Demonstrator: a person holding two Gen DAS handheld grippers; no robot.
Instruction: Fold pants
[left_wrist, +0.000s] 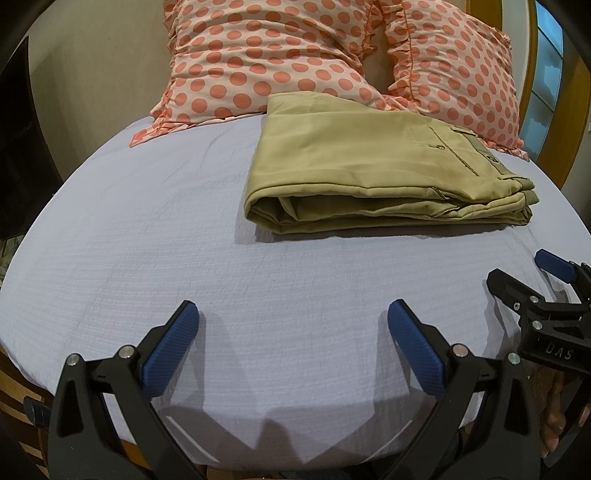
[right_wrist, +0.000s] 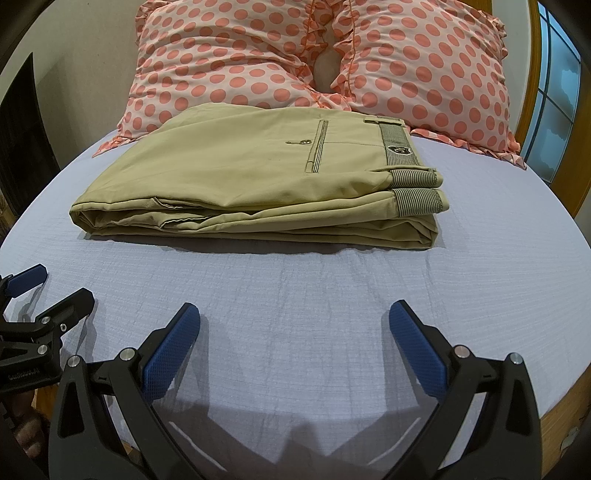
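pants folded on the bed, both grippers wide and empty

bedsheet (left_wrist: 155, 236), pale lavender with a fine woven grid, covers the whole mattress and lies mostly flat, with faint creases near the middle. the khaki pants (right_wrist: 258, 177) sit on it as a neat layered stack, striped waistband lining toward the right, a buttoned back pocket facing up. the far edge of the stack touches the two pillows (right_wrist: 236, 59), peach with coral polka dots and ruffled trim, which lean against the head of the bed. a wooden frame (right_wrist: 532, 74) curves up on the right, with blue-tinted glass panes beyond it. a plain cream wall (left_wrist: 96, 62) stands to the left, with something dark beside it that i cannot make out.

the left gripper (left_wrist: 293, 347) hovers low over the near sheet, blue pads spread apart, nothing between them. the right gripper (right_wrist: 294, 347) is likewise spread and empty, just beside its partner, well short of the pants.
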